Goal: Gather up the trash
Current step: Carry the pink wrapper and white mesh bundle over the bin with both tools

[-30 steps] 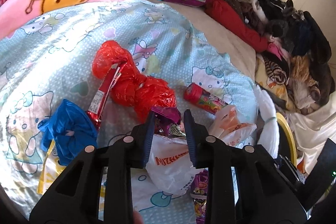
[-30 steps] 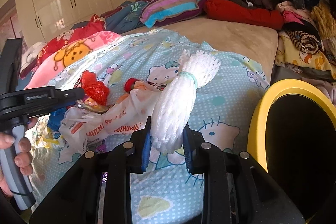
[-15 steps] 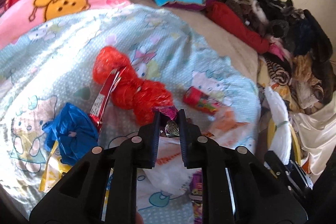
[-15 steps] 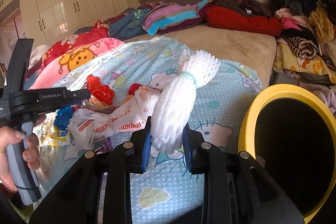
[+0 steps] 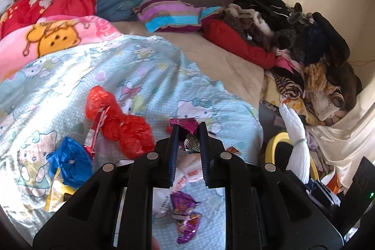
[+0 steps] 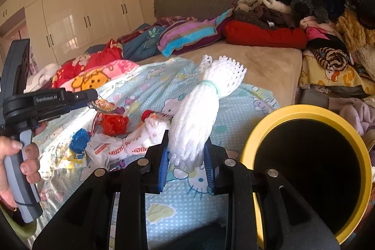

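Left claw [image 5: 188, 132] clamped on a crumpled purple foil wrapper [image 5: 185, 124], lifted clear of the blue cartoon-print bed sheet [image 5: 150, 76]; jaws closed down on it within the last second. Right claw [image 6: 186, 156] clamped on the lower end of a white foam-net bundle [image 6: 199, 114], which stands upright between the pads, just left of the yellow-rimmed bin [image 6: 309, 113]. On the sheet lie a red plastic bag [image 5: 121, 123], a blue bag [image 5: 69, 162], a white printed bag [image 6: 131, 147] and a second purple wrapper [image 5: 185, 214].
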`<state>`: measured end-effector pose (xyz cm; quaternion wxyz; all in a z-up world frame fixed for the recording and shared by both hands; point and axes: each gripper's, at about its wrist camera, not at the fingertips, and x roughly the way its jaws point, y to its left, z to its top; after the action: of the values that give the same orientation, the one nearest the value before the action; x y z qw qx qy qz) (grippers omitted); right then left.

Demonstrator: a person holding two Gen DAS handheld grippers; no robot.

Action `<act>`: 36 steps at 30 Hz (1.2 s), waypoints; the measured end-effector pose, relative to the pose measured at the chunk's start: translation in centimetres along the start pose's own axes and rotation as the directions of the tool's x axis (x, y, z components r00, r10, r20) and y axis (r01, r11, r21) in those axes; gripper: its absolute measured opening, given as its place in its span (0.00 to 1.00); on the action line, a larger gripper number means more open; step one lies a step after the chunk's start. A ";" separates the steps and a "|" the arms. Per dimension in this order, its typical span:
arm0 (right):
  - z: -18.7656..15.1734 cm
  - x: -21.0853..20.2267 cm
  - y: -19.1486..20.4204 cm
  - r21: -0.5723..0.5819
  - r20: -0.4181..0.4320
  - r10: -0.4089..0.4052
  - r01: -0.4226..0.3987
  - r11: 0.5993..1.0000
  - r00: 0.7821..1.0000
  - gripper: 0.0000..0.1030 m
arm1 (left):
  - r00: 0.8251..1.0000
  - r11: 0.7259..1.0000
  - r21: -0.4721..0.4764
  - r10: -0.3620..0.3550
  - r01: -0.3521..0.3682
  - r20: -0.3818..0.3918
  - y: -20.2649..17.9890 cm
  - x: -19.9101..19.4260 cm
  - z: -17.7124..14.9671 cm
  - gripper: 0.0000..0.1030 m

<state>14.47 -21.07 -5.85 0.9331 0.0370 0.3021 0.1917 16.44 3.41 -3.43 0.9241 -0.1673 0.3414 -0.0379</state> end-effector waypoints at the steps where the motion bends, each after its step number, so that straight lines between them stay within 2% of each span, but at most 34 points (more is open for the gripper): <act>1: 0.1 -0.3 -0.2 0.003 0.004 -0.001 0.001 1.000 1.000 0.24 | 1.000 1.000 0.007 -0.008 0.008 0.001 -0.5 -0.1 0.0 0.11; 21: 0.0 -6.0 -3.6 0.020 0.056 -0.053 0.052 0.998 0.997 0.25 | 0.994 0.986 0.133 -0.104 0.100 0.024 -7.4 -2.0 -1.1 0.11; 36: 0.1 -8.3 -8.1 0.052 0.059 -0.142 0.139 0.989 0.988 0.25 | 0.984 0.960 0.218 -0.174 0.175 -0.021 -11.5 -1.2 -3.3 0.11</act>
<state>11.11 -31.70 -2.68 0.9521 0.0440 0.2790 0.1170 13.93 -8.11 -1.24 0.9298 -0.0940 0.3196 -0.1567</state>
